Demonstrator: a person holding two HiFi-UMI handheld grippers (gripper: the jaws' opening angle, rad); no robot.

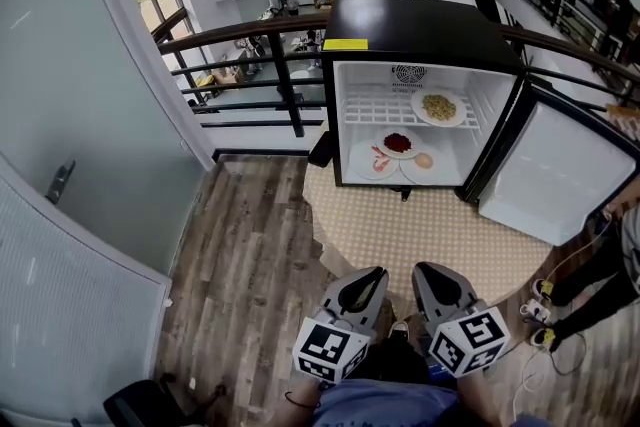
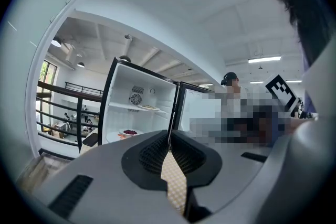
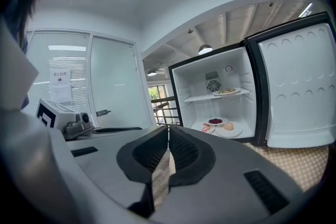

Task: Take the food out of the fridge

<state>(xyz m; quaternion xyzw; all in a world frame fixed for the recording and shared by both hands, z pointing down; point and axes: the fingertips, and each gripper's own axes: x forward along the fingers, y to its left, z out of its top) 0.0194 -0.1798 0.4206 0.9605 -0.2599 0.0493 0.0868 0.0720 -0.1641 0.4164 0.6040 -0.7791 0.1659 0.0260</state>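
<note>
A small black fridge [image 1: 420, 35] stands open on a beige mat, its door [image 1: 555, 175] swung to the right. On its wire shelf rests a plate of yellowish food [image 1: 438, 107]. Below lie a plate of dark red food [image 1: 398, 144], a plate with pink strips [image 1: 378, 160] and a plate with a bun [image 1: 424, 161]. My left gripper [image 1: 376, 273] and right gripper [image 1: 428, 271] hang side by side well short of the fridge, both shut with nothing held. The right gripper view shows the plates [image 3: 220, 124] inside the fridge [image 3: 215, 97]; the left gripper view shows the fridge [image 2: 139, 107] too.
A dark railing [image 1: 270, 65] runs behind the fridge. A glass wall with a door handle [image 1: 60, 180] fills the left. A person's legs and shoes [image 1: 545, 310] stand at the right by a cable on the wooden floor [image 1: 250, 255].
</note>
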